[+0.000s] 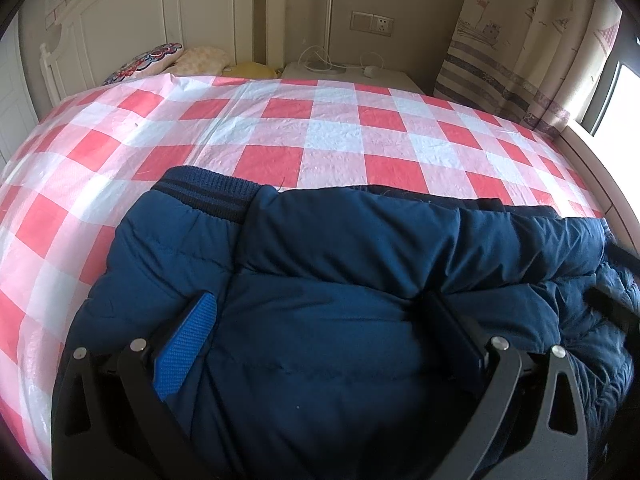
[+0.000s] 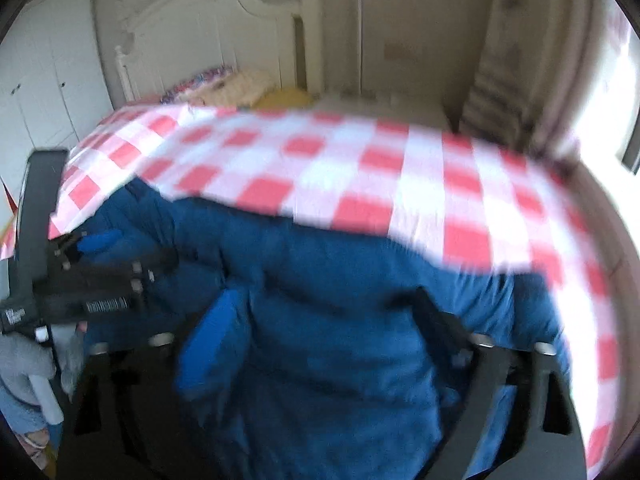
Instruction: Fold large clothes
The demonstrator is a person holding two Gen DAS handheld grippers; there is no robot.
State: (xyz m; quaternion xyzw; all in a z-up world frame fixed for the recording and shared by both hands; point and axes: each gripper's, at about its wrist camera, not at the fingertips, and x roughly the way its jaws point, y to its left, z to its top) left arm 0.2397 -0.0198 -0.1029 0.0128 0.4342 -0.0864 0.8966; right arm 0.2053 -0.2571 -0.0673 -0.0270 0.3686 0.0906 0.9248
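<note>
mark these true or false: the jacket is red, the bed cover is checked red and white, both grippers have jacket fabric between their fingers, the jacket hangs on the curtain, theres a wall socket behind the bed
1. The jacket is red. False: it is dark blue and padded.
2. The bed cover is checked red and white. True.
3. The left gripper and the right gripper each have jacket fabric bulging between their fingers. True, with the jaws wide apart.
4. The jacket hangs on the curtain. False: it lies on the bed cover.
5. A wall socket sits on the wall behind the bed. True.
</note>
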